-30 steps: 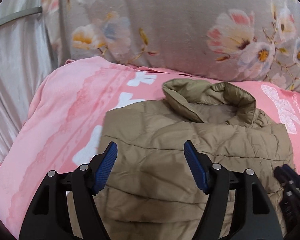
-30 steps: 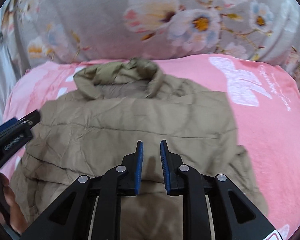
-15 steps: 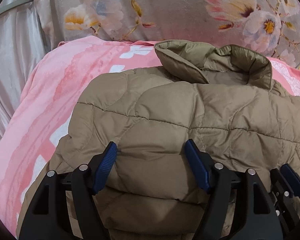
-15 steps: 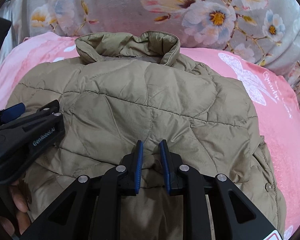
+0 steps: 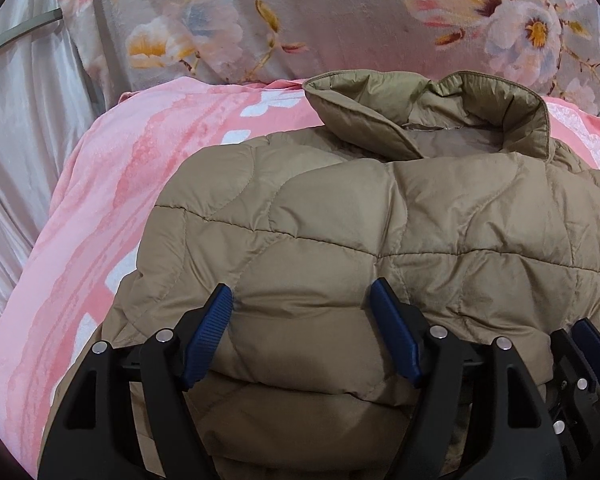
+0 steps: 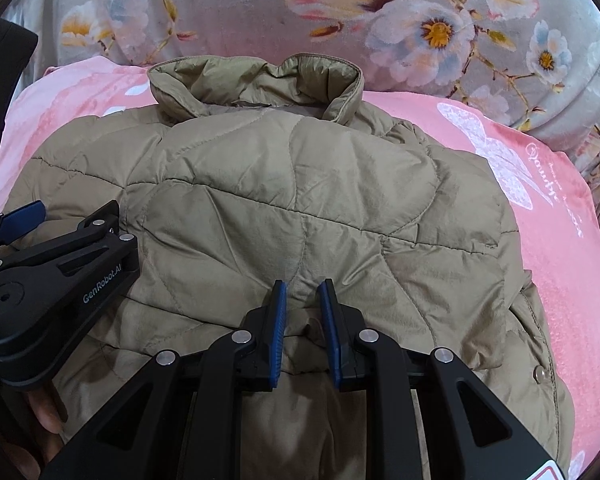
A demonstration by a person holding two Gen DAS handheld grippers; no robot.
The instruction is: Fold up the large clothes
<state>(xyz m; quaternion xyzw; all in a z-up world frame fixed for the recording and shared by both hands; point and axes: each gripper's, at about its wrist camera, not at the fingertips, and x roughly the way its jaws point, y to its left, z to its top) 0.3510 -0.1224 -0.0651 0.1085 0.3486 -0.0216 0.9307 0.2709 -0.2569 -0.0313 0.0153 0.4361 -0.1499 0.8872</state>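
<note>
khaki quilted jacket point(image 6: 300, 208) folded on pink blanket point(image 6: 560, 272), collar toward floral quilt point(image 6: 260, 8). right gripper point(image 6: 303, 292) narrowly parted, pinching a fold of jacket. left gripper point(image 5: 302, 296) spread wide, pads against jacket bulge, grip uncertain.

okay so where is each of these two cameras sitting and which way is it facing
Left wrist: sits on the left hand-held gripper, looking forward and down over the jacket toward the collar and floral pillow; its own fingers straddle a jacket fold, the right hand-held gripper's tip at the right edge.
Right wrist: sits on the right hand-held gripper, facing the same way; its narrow fingers pinch jacket fabric, with the left hand-held gripper and a fingertip at left.
Shared: jacket, collar, pink sheet, pillow.
</note>
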